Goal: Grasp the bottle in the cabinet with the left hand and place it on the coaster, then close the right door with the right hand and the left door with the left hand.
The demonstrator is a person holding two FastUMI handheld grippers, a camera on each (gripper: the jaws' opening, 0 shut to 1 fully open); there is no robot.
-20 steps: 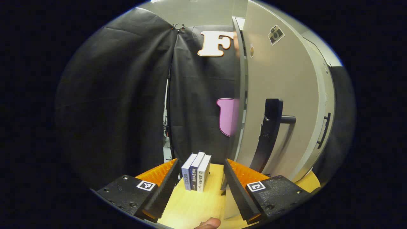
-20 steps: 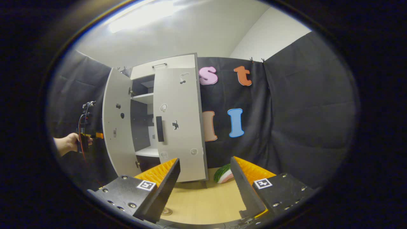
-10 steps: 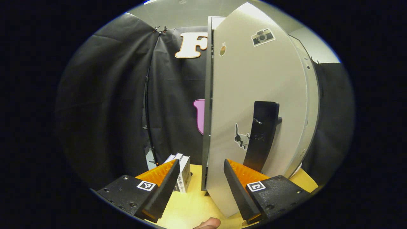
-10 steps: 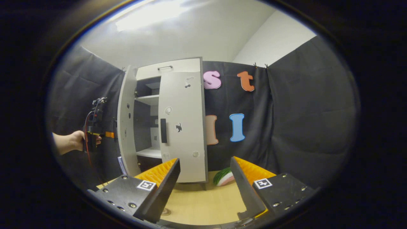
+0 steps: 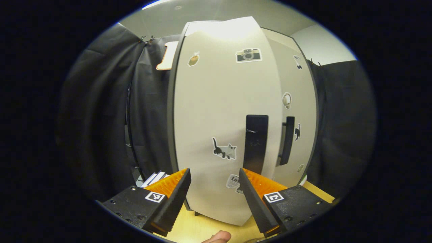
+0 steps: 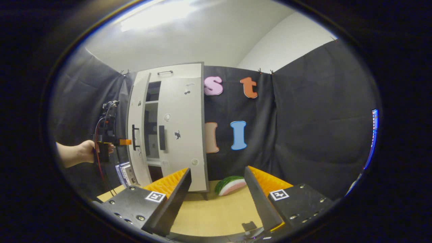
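Both tongs gape empty: left tongs (image 5: 213, 195) face the left door (image 5: 219, 128), nearly closed; right tongs (image 6: 217, 199) hang before the cabinet (image 6: 182, 81).

A recording booth: black cloth walls (image 6: 314, 111) surround a stickered white cabinet (image 6: 179, 128) on a wooden table (image 6: 216, 216).

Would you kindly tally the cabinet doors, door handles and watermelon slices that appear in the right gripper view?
Cabinet doors: 2 (left door, right door)
Door handles: 2 (left handle, right handle)
Watermelon slices: 1 (watermelon slice)
Total: 5
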